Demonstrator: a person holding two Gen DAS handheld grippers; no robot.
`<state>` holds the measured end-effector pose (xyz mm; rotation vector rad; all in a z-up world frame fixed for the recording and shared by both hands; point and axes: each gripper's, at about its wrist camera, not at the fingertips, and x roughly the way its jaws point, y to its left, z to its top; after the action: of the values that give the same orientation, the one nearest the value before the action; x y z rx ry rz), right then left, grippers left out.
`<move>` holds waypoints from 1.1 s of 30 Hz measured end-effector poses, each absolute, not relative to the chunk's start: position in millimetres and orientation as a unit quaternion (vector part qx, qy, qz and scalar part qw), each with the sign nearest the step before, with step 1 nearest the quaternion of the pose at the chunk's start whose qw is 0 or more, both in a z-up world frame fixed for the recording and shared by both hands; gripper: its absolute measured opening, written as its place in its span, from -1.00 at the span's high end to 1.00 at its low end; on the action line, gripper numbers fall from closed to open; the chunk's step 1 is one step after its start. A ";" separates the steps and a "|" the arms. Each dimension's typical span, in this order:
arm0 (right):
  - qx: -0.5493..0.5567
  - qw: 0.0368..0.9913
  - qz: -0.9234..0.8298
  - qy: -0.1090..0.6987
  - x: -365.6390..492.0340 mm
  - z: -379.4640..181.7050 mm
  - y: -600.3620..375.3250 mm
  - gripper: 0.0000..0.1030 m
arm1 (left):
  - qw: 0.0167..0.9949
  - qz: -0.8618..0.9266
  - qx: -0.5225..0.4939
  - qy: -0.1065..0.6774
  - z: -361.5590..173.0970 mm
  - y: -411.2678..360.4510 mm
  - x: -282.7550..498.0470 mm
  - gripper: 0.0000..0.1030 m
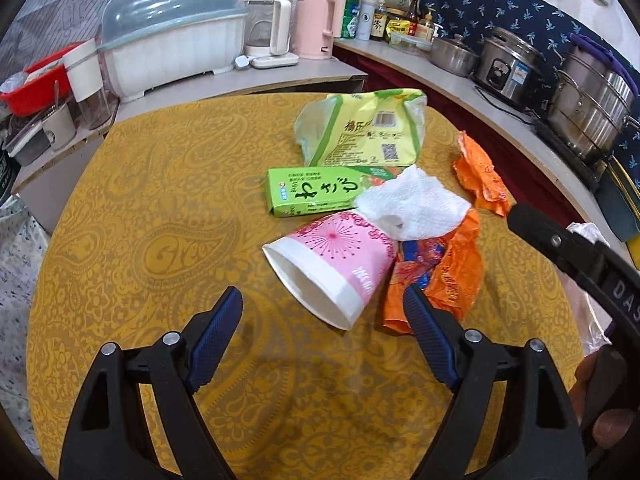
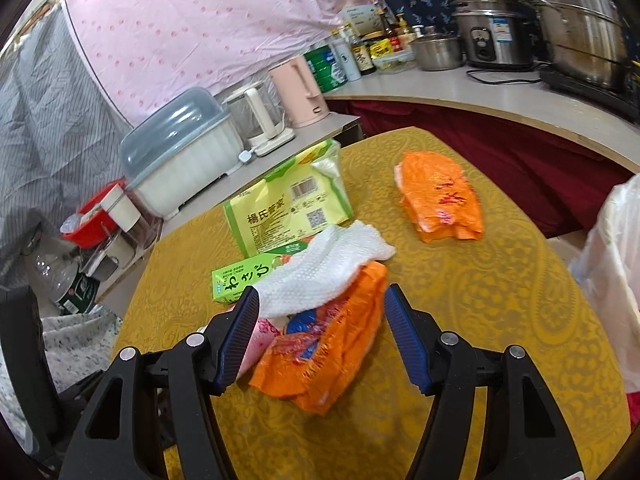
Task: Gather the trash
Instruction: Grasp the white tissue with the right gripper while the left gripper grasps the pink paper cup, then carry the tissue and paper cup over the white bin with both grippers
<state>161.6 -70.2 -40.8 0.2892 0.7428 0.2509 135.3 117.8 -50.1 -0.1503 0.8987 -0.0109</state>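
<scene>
On the yellow tablecloth [image 1: 160, 200] we count six pieces of trash, bunched toward the far side. One pink paper cup [image 1: 328, 264] lies on its side with its mouth toward us, and we see only white wall inside it. One white paper towel [image 1: 412, 208] is draped over the cup's far end and over the nearer of two orange wrappers [image 1: 440, 280]; the second orange wrapper [image 1: 480, 180] lies apart, further toward the counter. One green box [image 1: 312, 192] sits just behind the cup, and one yellow-green bag [image 1: 368, 132] lies behind the box, open at its left end; we cannot tell what is in it.

Our left gripper [image 1: 322, 300] hangs over the cloth with its jaws spread wide, the cup's rim between the fingertips but untouched. Our right gripper [image 2: 320, 296] is also spread, straddling the nearer orange wrapper [image 2: 320, 352] without pinching it.

On the counter behind stand one covered dish rack [image 1: 172, 40], contents hidden, two kettles, and three steel pots [image 1: 516, 68] with lids on.
</scene>
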 end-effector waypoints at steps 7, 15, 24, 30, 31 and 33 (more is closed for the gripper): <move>0.117 0.905 0.146 0.383 201.4 -58.5 -35.4 -0.23 | 0.886 -0.001 -0.100 0.454 -69.4 133.7 154.0 -0.53; 0.110 0.887 0.131 0.428 225.6 -98.6 -31.8 -0.22 | 0.872 -0.014 -0.144 0.468 -88.5 148.0 172.9 -0.61; 0.083 0.892 0.131 0.424 225.2 -109.2 -29.0 0.48 | 0.858 -0.043 -0.186 0.477 -98.1 145.1 184.5 -0.59; 0.093 0.893 0.141 0.416 218.4 -103.1 -32.3 0.84 | 0.856 -0.056 -0.200 0.473 -93.9 140.1 185.1 -0.22; 0.094 0.894 0.142 0.413 216.6 -100.9 -33.9 0.85 | 0.857 -0.057 -0.199 0.472 -92.4 139.5 184.9 -0.14; 0.102 0.897 0.144 0.405 212.0 -93.7 -38.7 0.85 | 0.857 -0.064 -0.204 0.469 -87.9 139.3 183.5 -0.03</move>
<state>212.0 -38.7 -93.7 0.2119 0.8393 0.2979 183.5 139.3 -87.9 -0.4290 0.9859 -0.1346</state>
